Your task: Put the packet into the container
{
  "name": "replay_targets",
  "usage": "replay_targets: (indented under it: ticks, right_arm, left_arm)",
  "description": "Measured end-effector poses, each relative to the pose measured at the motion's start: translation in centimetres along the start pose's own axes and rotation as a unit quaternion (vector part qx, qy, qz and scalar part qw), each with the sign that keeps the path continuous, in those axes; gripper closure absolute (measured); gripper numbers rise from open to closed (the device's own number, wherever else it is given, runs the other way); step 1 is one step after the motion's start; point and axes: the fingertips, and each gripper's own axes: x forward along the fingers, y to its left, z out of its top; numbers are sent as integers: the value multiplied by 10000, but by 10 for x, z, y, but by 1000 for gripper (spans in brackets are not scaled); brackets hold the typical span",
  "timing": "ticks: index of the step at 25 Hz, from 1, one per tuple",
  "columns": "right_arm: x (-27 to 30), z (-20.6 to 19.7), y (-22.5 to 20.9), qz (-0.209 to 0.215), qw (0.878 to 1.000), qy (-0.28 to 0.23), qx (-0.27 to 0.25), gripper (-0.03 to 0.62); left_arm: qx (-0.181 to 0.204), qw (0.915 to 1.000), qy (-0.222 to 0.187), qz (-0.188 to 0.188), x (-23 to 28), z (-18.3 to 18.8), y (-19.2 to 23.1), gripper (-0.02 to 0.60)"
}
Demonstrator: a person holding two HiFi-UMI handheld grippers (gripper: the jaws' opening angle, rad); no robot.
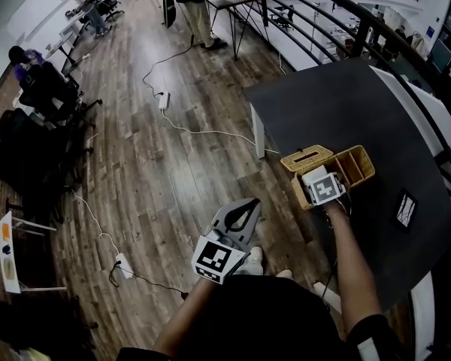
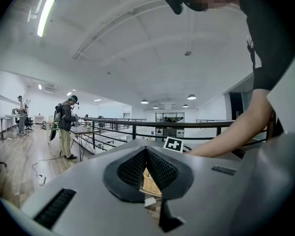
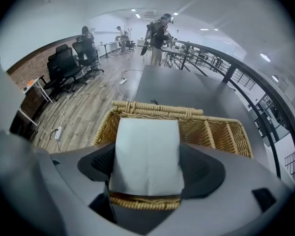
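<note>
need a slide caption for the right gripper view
Right claw holds a flat white paper packet over the woven wicker basket on a dark table.

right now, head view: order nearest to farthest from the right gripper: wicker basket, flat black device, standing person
1. tan woven wicker basket, just below the right gripper
2. flat black rectangular device, on the dark table to its right
3. standing person, far off at top

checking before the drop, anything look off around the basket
Nothing spilled or damaged. The right gripper holds the packet squarely over the wicker basket, which sits close to the edge of the table.
</note>
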Motion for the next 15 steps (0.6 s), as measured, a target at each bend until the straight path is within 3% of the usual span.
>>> replay_targets:
  ticks: [4, 10, 15]
  right_arm:
    - [-1, 4, 7, 144, 9998, -130, 68, 198]
    - [5, 1, -2, 11, 9999, -113, 69, 197]
    - [-11, 13, -11, -120, 9980, -621, 73, 197]
  left_arm:
    - [-9, 10000, 22, 52, -3, -2, 3, 575]
    - [-40, 10000, 8, 57, -2, -4, 3, 575]
    - [-47, 10000, -36, -7, 3, -2, -1, 575]
